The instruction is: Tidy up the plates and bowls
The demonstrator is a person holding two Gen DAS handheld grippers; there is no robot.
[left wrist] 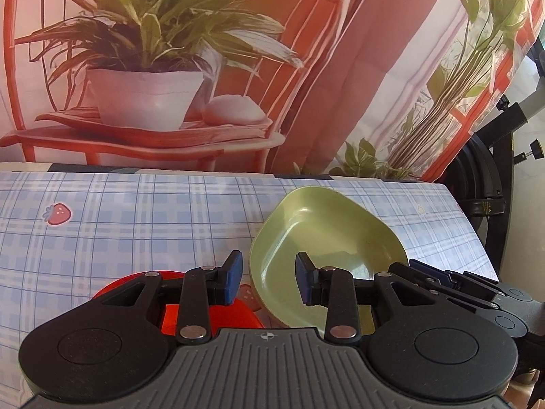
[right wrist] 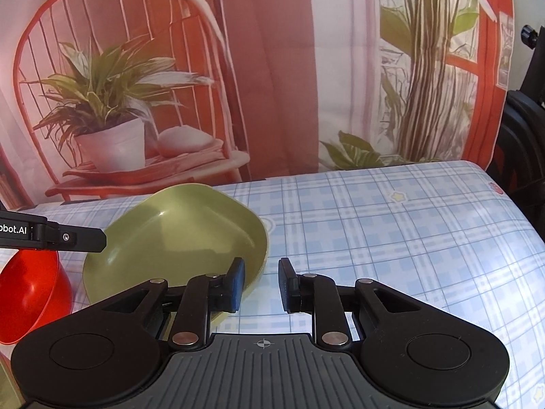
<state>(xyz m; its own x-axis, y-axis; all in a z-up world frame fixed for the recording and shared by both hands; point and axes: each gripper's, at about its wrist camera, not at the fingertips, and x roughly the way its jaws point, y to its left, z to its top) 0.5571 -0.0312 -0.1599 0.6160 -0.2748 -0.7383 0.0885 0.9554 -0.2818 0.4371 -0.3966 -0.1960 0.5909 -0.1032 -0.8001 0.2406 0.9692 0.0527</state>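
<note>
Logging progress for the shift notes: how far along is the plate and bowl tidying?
Nothing looks stacked yet. The green dish and red bowl sit side by side on the checked cloth. The right gripper is open with one finger at the green dish's rim; the left gripper is open, holding nothing. Grasping and nesting them remains.

Left claw (left wrist: 269,281), right claw (right wrist: 261,284) agape

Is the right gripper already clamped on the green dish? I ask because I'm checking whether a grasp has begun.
No: the right gripper stands open, its left pad beside the green dish rim and nothing between the pads.
</note>
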